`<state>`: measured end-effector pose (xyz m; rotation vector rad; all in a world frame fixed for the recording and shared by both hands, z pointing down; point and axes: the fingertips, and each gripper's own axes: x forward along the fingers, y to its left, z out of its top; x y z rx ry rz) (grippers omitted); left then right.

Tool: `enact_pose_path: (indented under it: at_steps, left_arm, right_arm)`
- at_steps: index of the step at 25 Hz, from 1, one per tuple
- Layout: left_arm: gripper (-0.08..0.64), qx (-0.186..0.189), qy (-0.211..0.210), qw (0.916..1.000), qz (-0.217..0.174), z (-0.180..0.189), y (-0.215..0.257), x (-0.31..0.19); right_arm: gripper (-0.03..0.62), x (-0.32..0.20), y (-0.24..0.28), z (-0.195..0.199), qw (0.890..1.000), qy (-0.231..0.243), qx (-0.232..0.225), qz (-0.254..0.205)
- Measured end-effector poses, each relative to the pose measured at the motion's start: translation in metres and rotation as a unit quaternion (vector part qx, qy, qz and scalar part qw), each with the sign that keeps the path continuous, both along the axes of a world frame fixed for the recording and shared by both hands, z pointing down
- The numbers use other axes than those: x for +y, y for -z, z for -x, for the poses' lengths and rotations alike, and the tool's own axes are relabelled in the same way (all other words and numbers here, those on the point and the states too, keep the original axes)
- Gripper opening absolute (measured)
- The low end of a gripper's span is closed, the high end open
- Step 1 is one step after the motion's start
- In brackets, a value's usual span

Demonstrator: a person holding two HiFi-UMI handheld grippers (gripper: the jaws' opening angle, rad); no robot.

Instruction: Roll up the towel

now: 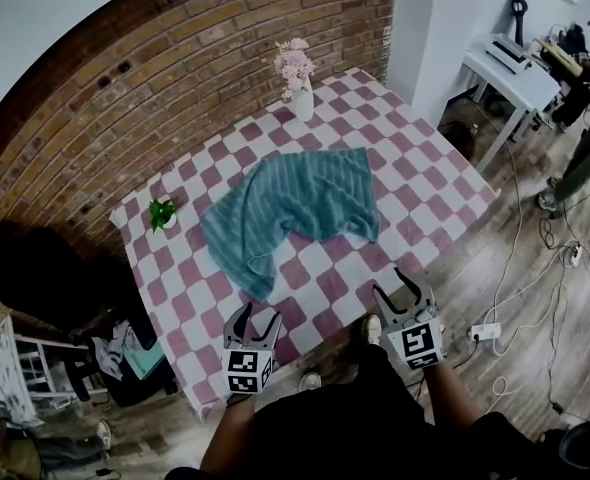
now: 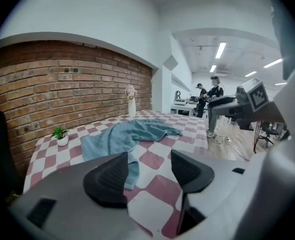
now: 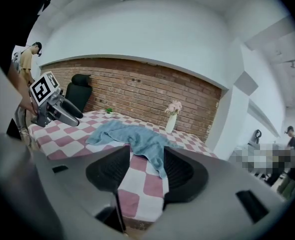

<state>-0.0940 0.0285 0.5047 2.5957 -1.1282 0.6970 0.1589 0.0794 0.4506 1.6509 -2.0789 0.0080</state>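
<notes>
The rolling has not begun, as far as I can judge. The towel (image 1: 297,200) lies loose and rumpled in the middle of the checked table (image 1: 180,303), spread out rather than folded. One long corner trails toward my near edge on the left, and another flap hangs toward the right. No part of it is curled over into a roll. A few creases run through the middle, and it may lie doubled there, but from the head view I cannot be sure.

My left gripper (image 1: 255,318) hangs over the near edge of the table with its jaws apart. Between them I see only the checked cloth, with the trailing corner of the towel beyond, not touched. My right gripper (image 1: 399,288) is just off the table's near right corner, also spread and empty, with the towel well ahead of it.

A vase of flowers (image 1: 297,80) stands at the far side and a small potted plant (image 1: 161,213) at the left, both clear of the towel.

So everything is left to do. I think the towel first needs flattening or squaring. Then one edge has to be taken up by both grippers and turned over on itself, again and again, until it is a tight roll.
</notes>
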Motion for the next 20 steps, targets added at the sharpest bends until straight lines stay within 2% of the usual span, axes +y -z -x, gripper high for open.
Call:
enact_pose_path:
  at_steps: [6, 12, 16, 20]
  left_arm:
    - [0.253, -0.039, 0.061, 0.9972, 0.013, -0.012, -0.015, -0.017]
    - [0.229, -0.101, 0.111, 0.9879, 0.041, -0.005, -0.044, -0.018]
    - [0.209, -0.162, 0.119, 0.9779, 0.059, 0.008, -0.067, -0.018]
    - [0.198, -0.199, 0.097, 0.9718, 0.081, 0.010, -0.087, -0.021]
  right_arm:
    - [0.212, -0.045, -0.019, -0.026, 0.996, 0.081, 0.011, 0.040]
    - [0.209, -0.072, -0.057, -0.042, 0.981, 0.167, 0.061, 0.079]
    - [0.203, -0.088, -0.083, -0.048, 0.967, 0.220, 0.076, 0.103]
    - [0.199, -0.103, -0.113, -0.053, 0.951, 0.260, 0.110, 0.124]
